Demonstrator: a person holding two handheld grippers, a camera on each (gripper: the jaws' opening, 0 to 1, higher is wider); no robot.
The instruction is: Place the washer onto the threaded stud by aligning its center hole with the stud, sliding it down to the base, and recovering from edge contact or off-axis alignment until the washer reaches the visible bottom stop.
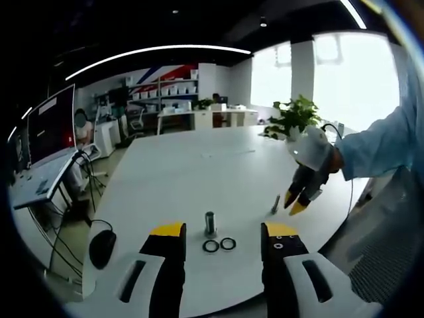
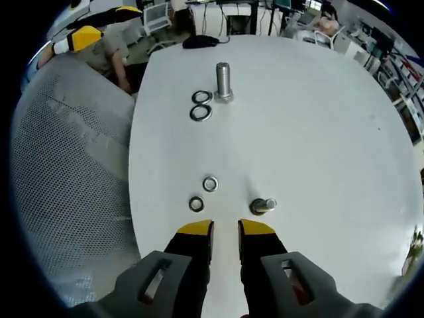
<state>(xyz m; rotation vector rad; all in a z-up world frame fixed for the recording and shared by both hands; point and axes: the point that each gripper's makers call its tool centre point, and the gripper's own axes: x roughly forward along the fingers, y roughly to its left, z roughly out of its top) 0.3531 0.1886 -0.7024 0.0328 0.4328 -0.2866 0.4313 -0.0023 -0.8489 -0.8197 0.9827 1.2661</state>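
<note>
Right tool (image 2: 225,228): jaws parted by a narrow gap, nothing between them, hovering low over the white table (image 2: 318,132). Just ahead of the tips, two small washers: one (image 2: 196,204) ahead and slightly left, the other (image 2: 210,183) a little beyond it. Small stud (image 2: 262,206) just ahead and to the right, apparently lying tilted or on its side rather than upright; exact pose hard to tell. Well beyond, near the far edge, a larger upright stud (image 2: 222,81) with two dark rings (image 2: 201,105) lying beside its base.

Left tool (image 1: 223,232): jaws wide apart, empty, facing that larger stud (image 1: 210,223) and the rings (image 1: 219,245) flat on the table between its tips. Right tool (image 1: 298,199) seen further off, above the small stud (image 1: 275,203).

Judgement: right tool nearer the small washers; nearest washer lies flat, hole axis vertical, so the pickup calls for a short reach forward and left. No washer yet on either stud.
</note>
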